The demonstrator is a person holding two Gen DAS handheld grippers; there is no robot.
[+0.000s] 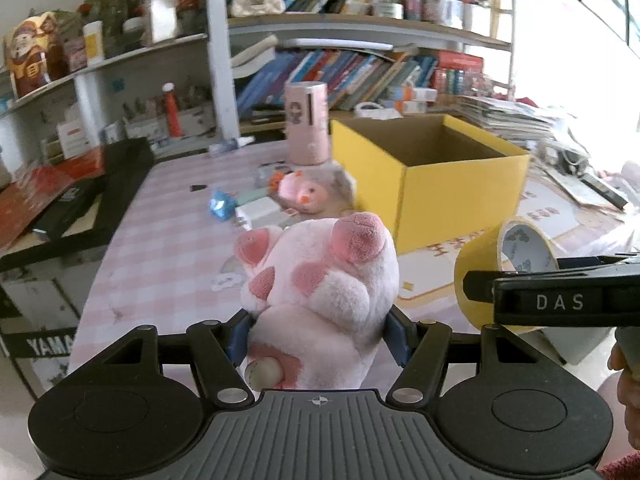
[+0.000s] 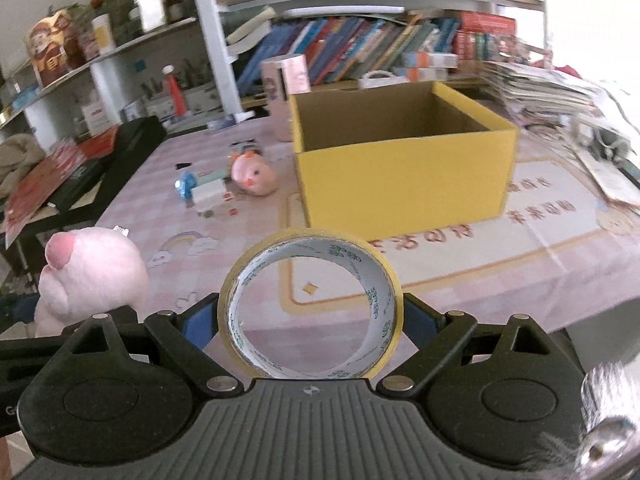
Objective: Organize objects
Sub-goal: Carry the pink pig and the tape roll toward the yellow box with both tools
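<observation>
My left gripper (image 1: 318,338) is shut on a pink plush pig (image 1: 320,284) and holds it above the near end of the table. My right gripper (image 2: 310,320) is shut on a yellow roll of tape (image 2: 310,308), its ring facing the camera. The tape (image 1: 504,268) also shows at the right of the left wrist view, and the pig (image 2: 92,276) at the left of the right wrist view. An open, empty yellow cardboard box (image 1: 436,176) (image 2: 400,168) stands on the table ahead of both grippers.
On the pink checked tablecloth (image 1: 168,232) left of the box lie a small pink chick toy (image 2: 254,174), a blue toy (image 2: 186,188) and a white block (image 2: 208,196). A pink cylinder (image 1: 306,122) stands behind them. Bookshelves (image 1: 340,68) line the back; black cases (image 1: 88,196) sit left.
</observation>
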